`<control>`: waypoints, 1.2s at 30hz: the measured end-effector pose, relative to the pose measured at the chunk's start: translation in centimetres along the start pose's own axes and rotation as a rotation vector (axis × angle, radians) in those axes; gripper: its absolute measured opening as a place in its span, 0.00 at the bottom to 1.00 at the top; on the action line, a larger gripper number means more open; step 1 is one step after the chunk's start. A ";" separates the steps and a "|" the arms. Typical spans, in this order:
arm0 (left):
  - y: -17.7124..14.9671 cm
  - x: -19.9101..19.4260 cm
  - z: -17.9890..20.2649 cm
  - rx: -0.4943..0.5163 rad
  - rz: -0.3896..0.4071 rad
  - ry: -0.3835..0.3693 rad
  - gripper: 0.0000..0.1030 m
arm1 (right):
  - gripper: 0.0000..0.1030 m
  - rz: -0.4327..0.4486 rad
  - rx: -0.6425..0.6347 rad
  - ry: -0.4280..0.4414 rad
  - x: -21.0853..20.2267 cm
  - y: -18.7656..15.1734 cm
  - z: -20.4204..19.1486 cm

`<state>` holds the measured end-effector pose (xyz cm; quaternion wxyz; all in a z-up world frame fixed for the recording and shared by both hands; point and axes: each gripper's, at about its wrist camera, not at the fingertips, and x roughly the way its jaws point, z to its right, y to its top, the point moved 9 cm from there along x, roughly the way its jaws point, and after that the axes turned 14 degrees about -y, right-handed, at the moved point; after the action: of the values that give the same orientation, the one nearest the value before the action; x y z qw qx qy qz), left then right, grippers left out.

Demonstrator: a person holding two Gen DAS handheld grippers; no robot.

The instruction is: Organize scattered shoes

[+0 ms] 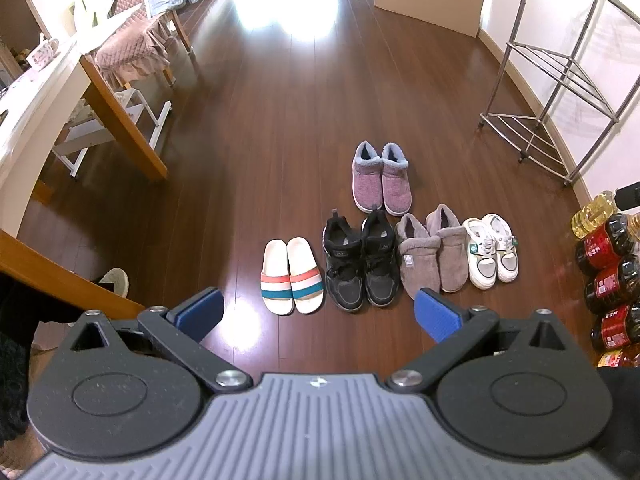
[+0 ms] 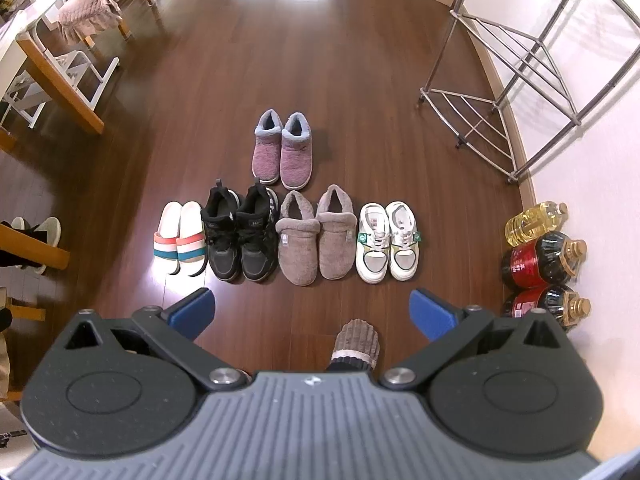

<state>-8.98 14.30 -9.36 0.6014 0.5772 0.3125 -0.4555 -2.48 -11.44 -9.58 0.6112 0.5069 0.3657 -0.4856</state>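
Shoes sit paired on the dark wood floor ahead of your left tongs [image 1: 318, 312] and right tongs [image 2: 312, 312], both spread wide and empty: striped slides [image 2: 180, 238], black sneakers [image 2: 240, 236], grey fleece slippers [image 2: 316, 236], white trainers [image 2: 387, 240], purple booties [image 2: 282, 150] beyond

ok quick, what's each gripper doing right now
left gripper: open, holding nothing
right gripper: open, holding nothing
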 end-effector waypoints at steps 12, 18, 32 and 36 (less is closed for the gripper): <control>-0.3 0.6 0.4 0.015 -0.010 -0.005 0.99 | 1.00 0.006 -0.006 -0.017 0.4 -0.2 0.0; -0.3 1.7 1.6 0.032 -0.037 -0.017 0.99 | 1.00 -0.042 -0.029 -0.054 1.8 -1.1 0.9; 1.2 6.0 6.8 0.063 -0.136 -0.022 0.99 | 1.00 -0.200 -0.130 -0.053 7.3 -2.5 4.3; 1.8 6.9 8.0 0.059 -0.147 -0.011 0.99 | 1.00 -0.221 -0.152 -0.040 8.9 -1.9 5.4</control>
<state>-5.81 5.07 -13.74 0.5507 0.5676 0.3374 -0.5106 -2.18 -18.75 -17.26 0.5978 0.4058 0.4427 -0.5310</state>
